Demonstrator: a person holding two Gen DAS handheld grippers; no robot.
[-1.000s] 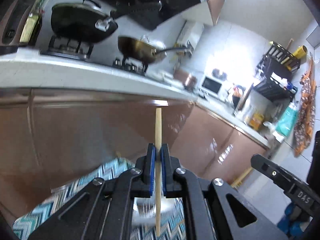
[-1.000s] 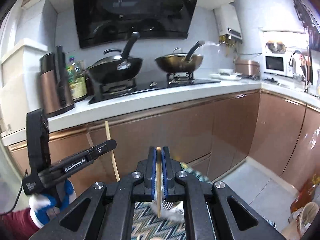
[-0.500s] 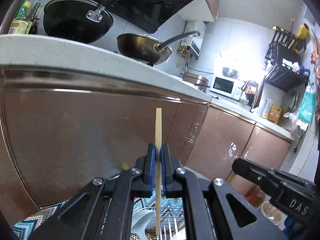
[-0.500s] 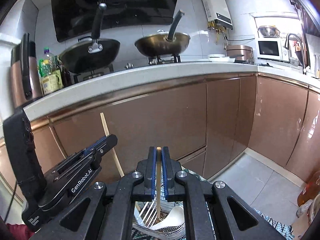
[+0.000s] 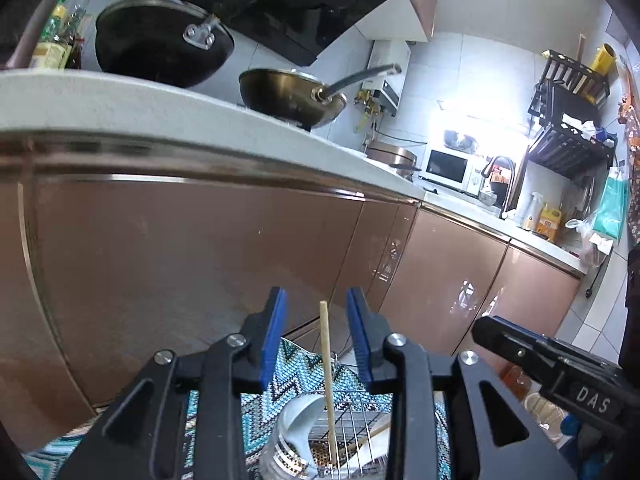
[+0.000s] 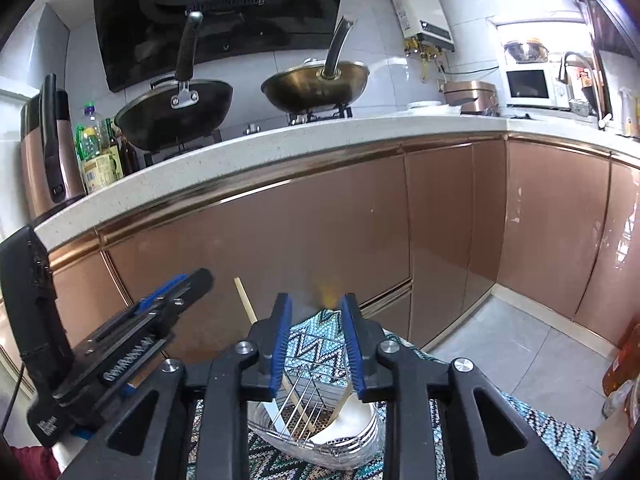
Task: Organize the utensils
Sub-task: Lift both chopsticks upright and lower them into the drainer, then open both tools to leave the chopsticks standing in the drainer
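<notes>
A metal utensil holder [image 5: 320,440] with wire dividers stands below both grippers on a zigzag-patterned cloth [image 5: 292,376]. My left gripper [image 5: 317,340] is open; a wooden chopstick [image 5: 328,384] stands free between its jaws, its lower end in the holder. A white spoon [image 5: 300,424] lies in the holder. My right gripper [image 6: 316,344] is open and empty above the holder [image 6: 316,428], where a second chopstick [image 6: 344,402] and the spoon [image 6: 348,420] rest. The first chopstick [image 6: 245,300] shows left of it.
Brown cabinet fronts [image 6: 320,232] stand right behind the holder. The counter [image 6: 280,140] above carries a black wok [image 6: 176,112] and a brass wok [image 6: 316,88]. A microwave [image 6: 528,88] is far right. Grey floor tiles [image 6: 520,344] lie to the right.
Both grippers have lowered toward the holder and opened. Each let go of its chopstick, and both chopsticks now stand in the holder.
</notes>
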